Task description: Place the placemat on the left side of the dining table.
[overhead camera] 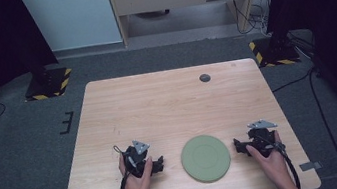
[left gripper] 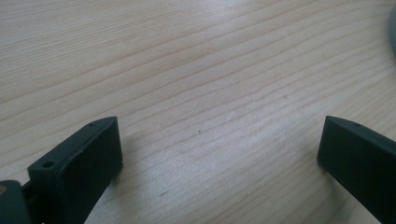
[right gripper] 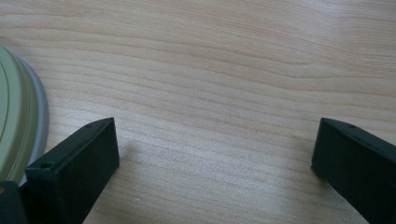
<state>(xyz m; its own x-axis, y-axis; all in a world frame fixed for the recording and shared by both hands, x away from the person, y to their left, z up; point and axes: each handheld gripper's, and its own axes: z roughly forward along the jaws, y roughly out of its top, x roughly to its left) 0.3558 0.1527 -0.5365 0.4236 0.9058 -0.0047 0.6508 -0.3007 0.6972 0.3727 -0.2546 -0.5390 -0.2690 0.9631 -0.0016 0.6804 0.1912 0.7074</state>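
Person's workstation, seen from above and along each tool. Left to right along the near edge of the wooden table (overhead camera: 157, 101): the left tongs (overhead camera: 157, 164), resting on the table under the person's left hand (overhead camera: 136, 182), jaws spread wide and empty; the green plate (overhead camera: 206, 158), lying flat on the table just left of the middle of the near edge, touching neither tool; the right tongs (overhead camera: 238, 144), under the right hand (overhead camera: 269, 157), jaws likewise released and grasping nothing. Both tools point inward at the plate from opposite sides, each close beside it but apart from it.

Step in hand, as judged: the start position, with the approach to the plate not yet made. The next move would call for one of the tongs to slide to the plate's rim, with one jaw above and one below the thin lip, since the plate lies flat and offers no other purchase.

Differences between views: the high view alone gives the whole layout, a small dark round disc (overhead camera: 205, 78) near the far edge, and the floor beyond. The left gripper view shows bare wood grain between the jaws of the left tongs (left gripper: 219, 140), with a sliver of the plate's rim (left gripper: 393, 28) at the right margin. The right gripper view shows the plate (right gripper: 14, 121) just left of its left jaw, with the raised rim and pale edge legible, and clear table between the jaws of the right tongs (right gripper: 215, 140).
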